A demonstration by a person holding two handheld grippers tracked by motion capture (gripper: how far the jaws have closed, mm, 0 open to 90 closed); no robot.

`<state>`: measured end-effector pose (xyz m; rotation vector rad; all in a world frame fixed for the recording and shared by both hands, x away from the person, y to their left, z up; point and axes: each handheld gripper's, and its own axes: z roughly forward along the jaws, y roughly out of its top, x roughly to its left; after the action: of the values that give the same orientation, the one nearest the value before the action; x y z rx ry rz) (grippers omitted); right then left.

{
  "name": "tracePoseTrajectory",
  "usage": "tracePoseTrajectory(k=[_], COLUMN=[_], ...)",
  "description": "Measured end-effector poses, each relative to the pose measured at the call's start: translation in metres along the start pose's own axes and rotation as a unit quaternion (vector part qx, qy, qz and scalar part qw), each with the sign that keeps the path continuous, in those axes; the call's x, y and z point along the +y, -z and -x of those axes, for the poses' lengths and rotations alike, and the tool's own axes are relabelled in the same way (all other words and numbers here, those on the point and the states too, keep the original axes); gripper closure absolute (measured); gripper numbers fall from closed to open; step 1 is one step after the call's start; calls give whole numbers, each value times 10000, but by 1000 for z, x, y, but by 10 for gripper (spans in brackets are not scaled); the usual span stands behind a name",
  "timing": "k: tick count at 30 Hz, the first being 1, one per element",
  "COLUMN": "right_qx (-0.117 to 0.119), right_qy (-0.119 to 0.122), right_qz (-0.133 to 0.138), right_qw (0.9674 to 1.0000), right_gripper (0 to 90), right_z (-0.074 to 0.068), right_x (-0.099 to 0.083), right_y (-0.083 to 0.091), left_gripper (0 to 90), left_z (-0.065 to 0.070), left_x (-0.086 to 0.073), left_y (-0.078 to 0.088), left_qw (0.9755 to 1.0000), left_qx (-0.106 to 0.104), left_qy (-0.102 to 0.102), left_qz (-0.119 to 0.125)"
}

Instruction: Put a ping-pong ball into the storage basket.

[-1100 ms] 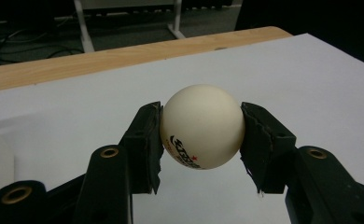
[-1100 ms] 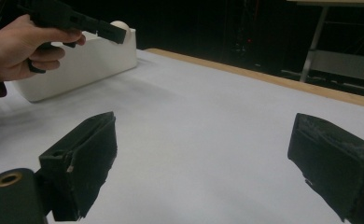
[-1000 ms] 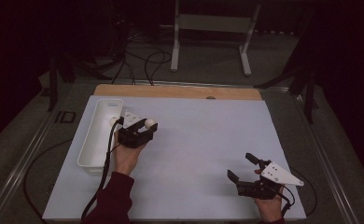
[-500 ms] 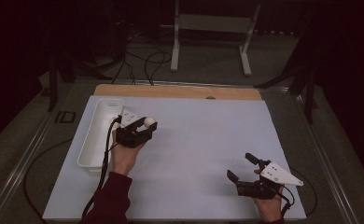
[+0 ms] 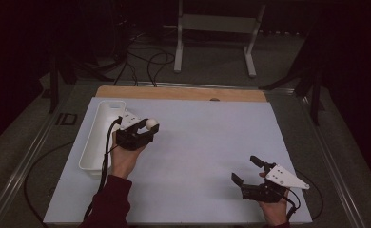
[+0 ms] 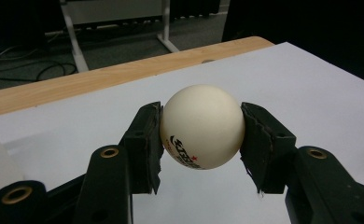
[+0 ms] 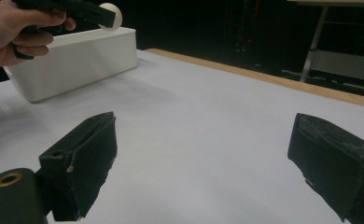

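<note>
A: High view. Left gripper at centre left of the frame, clenched on a white ball. Ball is held in the air, just right of the white bin, which runs along the left edge of the white sheet.

B: So the bin lies to the ball's left, long axis going up the frame. Right gripper?

A: Lower right, well apart from ball and bin, jaws spread, nothing between them. Left hand is the nearer one by far.

B: Left gripper view?

A: Ball sits mid frame, squeezed from both sides by the black pads. Printed mark faces the camera. Bare sheet ahead, wooden table edge across the upper frame; a bit of bin wall at the far left.

B: Right gripper view?

A: Pads stand wide and empty at the bottom. Upper left: the other hand, ball above the bin. Open sheet everywhere between.

B: Judgement: a short sideways move to the bin would drop it in; the near rim is the only thing to clear.
</note>
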<state>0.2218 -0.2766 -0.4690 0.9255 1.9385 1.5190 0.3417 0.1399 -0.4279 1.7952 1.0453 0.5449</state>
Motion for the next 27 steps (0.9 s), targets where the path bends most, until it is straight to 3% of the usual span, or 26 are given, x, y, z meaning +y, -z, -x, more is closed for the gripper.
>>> tracePoseTrajectory(k=[27], right_qx=[6], right_qy=[-13], right_qz=[7], right_qw=[10000], right_gripper=[74], right_z=[0], right_x=[0], right_y=[0], left_gripper=[513], left_z=[-5], left_x=[5], left_y=[12], left_qw=[9996], left_qx=[-187], left_qy=[-206], left_qz=[-52])
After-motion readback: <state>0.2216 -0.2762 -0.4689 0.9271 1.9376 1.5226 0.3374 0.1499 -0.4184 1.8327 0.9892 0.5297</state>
